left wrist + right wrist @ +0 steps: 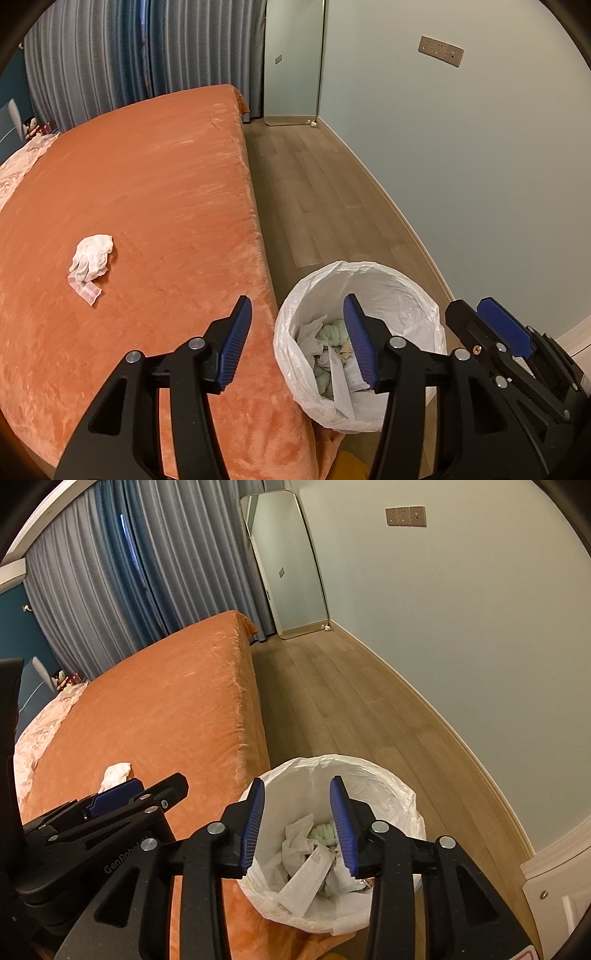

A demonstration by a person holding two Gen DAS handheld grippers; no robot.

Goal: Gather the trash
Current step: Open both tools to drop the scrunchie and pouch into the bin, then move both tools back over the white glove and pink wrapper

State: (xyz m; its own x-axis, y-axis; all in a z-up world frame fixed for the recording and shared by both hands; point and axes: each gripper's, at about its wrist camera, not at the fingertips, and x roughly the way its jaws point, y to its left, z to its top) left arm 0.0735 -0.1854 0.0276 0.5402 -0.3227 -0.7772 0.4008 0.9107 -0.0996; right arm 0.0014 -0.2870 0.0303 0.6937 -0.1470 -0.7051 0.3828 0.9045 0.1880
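A crumpled white tissue (90,260) lies on the orange bed (155,192); it also shows in the right wrist view (115,773). A bin lined with a white bag (402,291) stands on the floor beside the bed and holds paper and greenish trash (332,332). My left gripper (297,338) is open and empty, over the bed edge and the bin's left rim. My right gripper (297,821) is open and empty above the bin (388,794), with trash (306,856) below it. The right gripper shows in the left wrist view (498,332).
Wooden floor (321,192) runs between the bed and a pale wall (461,166). A mirror (284,561) leans in the far corner. Blue-grey curtains (129,55) hang behind the bed. A pale patterned quilt (14,166) lies at the bed's left.
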